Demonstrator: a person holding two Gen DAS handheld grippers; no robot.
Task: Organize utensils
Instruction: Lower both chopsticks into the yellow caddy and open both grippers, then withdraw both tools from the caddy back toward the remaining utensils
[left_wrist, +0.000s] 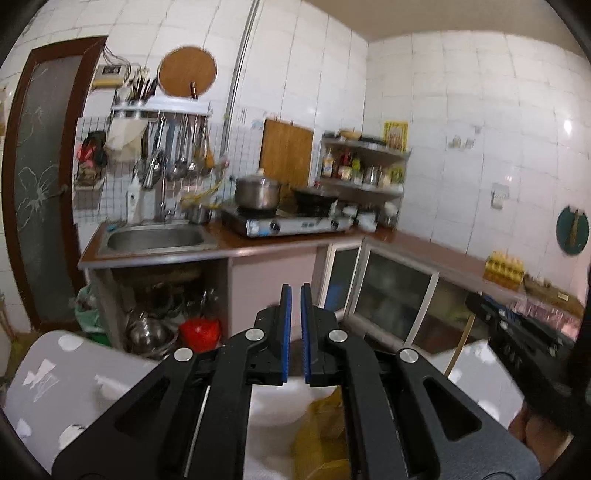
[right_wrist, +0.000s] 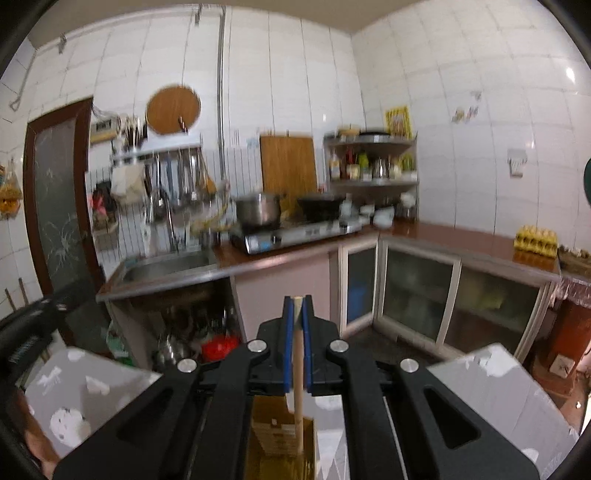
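Kitchen bkgd; right tool (right_wrist: 298, 306) clamped on wooden stick (right_wrist: 297, 369); left tool (left_wrist: 296, 295) closed, empty.

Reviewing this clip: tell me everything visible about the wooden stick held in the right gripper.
The wooden stick is thin, straight, pale and unpainted, with a squared tip that just clears the fingertips. It runs between the blue pads of the right gripper, which is shut on it, and passes down behind them toward a yellowish box below. Whether its lower end touches the box cannot be told. The left wrist view shows its lower part slanting down from that gripper.
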